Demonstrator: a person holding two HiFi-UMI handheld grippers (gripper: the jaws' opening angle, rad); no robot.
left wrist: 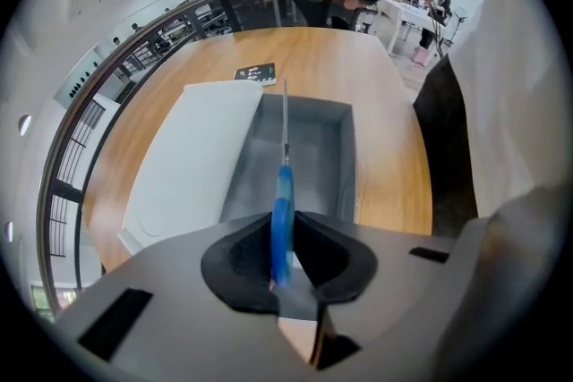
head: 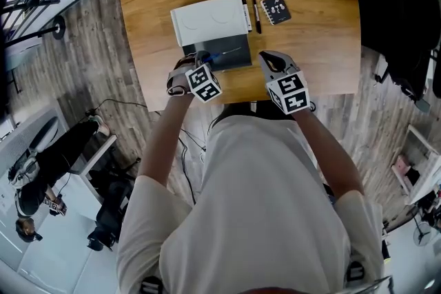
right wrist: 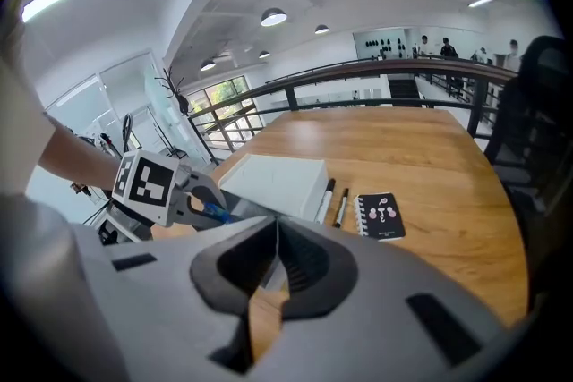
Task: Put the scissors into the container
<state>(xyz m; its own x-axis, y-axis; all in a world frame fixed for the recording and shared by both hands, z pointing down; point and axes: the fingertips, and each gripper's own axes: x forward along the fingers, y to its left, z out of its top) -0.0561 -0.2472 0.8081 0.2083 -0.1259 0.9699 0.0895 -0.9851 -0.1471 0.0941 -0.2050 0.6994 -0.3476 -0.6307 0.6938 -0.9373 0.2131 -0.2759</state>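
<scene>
Here, the left gripper [left wrist: 285,262] has its jaws clamped on the blue handle of the scissors [left wrist: 283,201], blade pointing down into the open grey container [left wrist: 345,148]. A white lid [left wrist: 192,161] lies against the container's rim. Beside the lid on the worktop [right wrist: 430,148] lie two pens [right wrist: 328,196] and a black spiral notebook [right wrist: 380,216]; its white cover print is too small to read. The right gripper [right wrist: 276,268], jaws together and empty, hangs nearby.
</scene>
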